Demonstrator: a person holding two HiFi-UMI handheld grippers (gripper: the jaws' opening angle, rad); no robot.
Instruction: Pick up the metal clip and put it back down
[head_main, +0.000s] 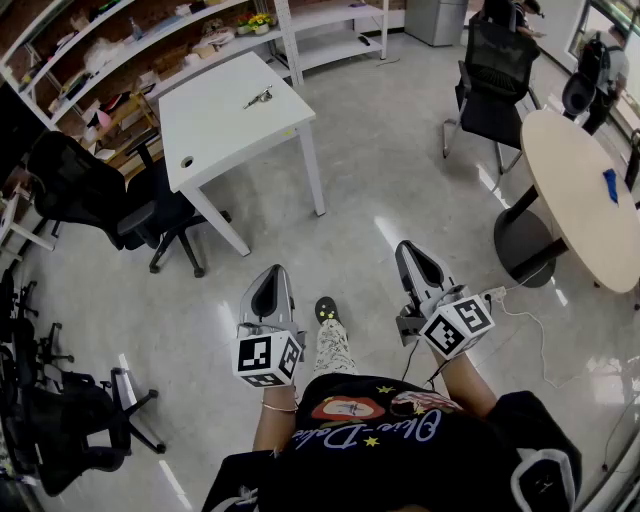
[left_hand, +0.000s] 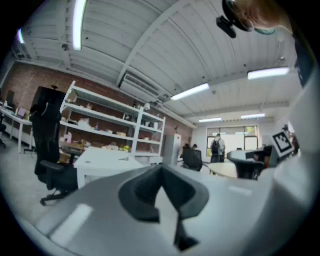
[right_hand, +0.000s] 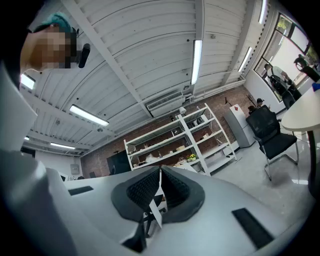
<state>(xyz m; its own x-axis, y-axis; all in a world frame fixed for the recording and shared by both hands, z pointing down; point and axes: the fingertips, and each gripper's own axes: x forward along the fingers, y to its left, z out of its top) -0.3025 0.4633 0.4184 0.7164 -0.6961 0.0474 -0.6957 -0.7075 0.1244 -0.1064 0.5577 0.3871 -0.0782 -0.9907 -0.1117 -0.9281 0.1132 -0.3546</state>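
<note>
The metal clip (head_main: 257, 98) lies on a white rectangular table (head_main: 220, 130) at the far side of the room, well ahead of me. Both grippers hang close to the person's body, above the floor and far from the table. My left gripper (head_main: 272, 278) points forward with its jaws together and nothing between them. My right gripper (head_main: 411, 252) stands beside it, likewise shut and empty. In the left gripper view the jaws (left_hand: 161, 169) meet in front of the distant table (left_hand: 105, 159). The right gripper view shows the pads (right_hand: 160, 171) pressed together, with shelving behind.
Black office chairs stand left of the table (head_main: 85, 190), at the lower left (head_main: 60, 420) and at the back right (head_main: 495, 85). A round table (head_main: 575, 215) with a blue item (head_main: 611, 185) is at the right. Shelves (head_main: 150, 45) line the back wall. A cable (head_main: 530, 325) trails across the floor.
</note>
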